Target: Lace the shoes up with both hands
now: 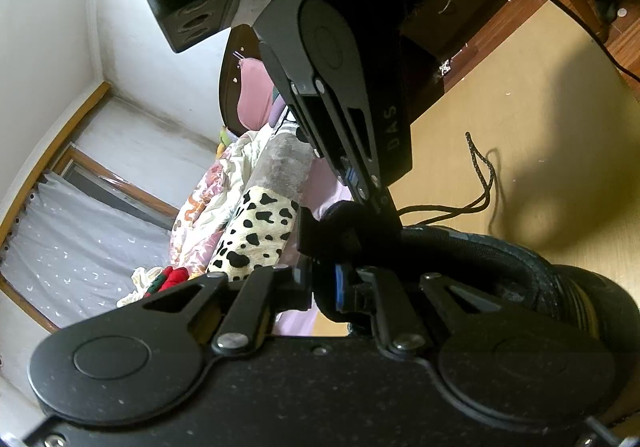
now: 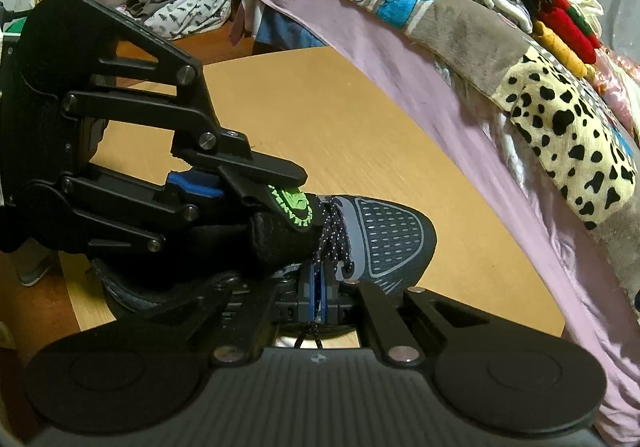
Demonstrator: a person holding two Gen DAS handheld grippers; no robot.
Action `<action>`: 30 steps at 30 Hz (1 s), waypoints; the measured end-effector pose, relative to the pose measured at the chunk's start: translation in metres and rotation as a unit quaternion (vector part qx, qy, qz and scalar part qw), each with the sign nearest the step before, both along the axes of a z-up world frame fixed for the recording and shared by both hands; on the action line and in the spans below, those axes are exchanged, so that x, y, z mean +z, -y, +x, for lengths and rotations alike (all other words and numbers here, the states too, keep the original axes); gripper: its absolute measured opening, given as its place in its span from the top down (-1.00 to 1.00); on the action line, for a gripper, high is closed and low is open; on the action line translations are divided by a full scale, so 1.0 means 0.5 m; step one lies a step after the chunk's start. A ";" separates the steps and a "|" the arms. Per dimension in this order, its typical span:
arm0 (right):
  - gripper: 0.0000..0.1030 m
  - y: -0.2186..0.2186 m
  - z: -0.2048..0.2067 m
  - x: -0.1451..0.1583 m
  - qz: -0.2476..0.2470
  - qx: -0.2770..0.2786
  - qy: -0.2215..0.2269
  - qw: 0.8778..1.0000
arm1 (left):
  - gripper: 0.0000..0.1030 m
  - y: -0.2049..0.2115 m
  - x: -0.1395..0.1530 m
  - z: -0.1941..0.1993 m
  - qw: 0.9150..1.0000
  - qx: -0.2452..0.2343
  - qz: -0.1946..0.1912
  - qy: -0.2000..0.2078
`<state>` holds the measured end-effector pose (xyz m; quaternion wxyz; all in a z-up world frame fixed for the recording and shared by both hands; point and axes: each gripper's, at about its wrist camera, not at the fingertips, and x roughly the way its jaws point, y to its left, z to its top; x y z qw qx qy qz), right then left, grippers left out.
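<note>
The shoe (image 2: 384, 243) lies on the worktop (image 2: 320, 119) beside the bed (image 2: 400, 59); left hand-held gripper (image 2: 256, 183) pinches its tongue (image 2: 294, 207); right hand-held gripper (image 2: 318, 299) is pressed together on the lace (image 2: 334, 239).

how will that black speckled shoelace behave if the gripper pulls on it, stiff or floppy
Likely floppy: the shoelace lies in loose curves on the tan mat. It probably weighs little, being a thin woven cord. Its speckled weave looks textured where the right gripper is shut on it, so it should not slip easily, though a pull may drag the shoe along.
</note>
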<state>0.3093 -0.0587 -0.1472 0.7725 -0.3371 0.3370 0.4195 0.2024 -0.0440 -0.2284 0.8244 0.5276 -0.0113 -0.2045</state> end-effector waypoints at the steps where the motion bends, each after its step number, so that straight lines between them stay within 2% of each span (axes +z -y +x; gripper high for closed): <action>1: 0.91 -0.001 0.000 0.000 -0.003 0.001 0.000 1.000 | 0.81 -0.001 0.001 0.001 1.000 0.001 -0.003 -0.002; 6: 0.91 -0.005 -0.003 -0.006 -0.022 0.007 -0.002 1.000 | 0.81 -0.004 0.004 0.008 1.000 0.007 -0.019 -0.016; 17: 0.91 -0.009 0.000 -0.005 -0.025 0.003 0.006 1.000 | 0.81 -0.002 0.001 0.003 1.000 -0.001 -0.010 -0.010; 30: 0.91 -0.025 -0.011 -0.006 -0.055 0.030 0.031 0.998 | 0.81 0.003 -0.006 -0.009 1.000 -0.003 -0.008 -0.010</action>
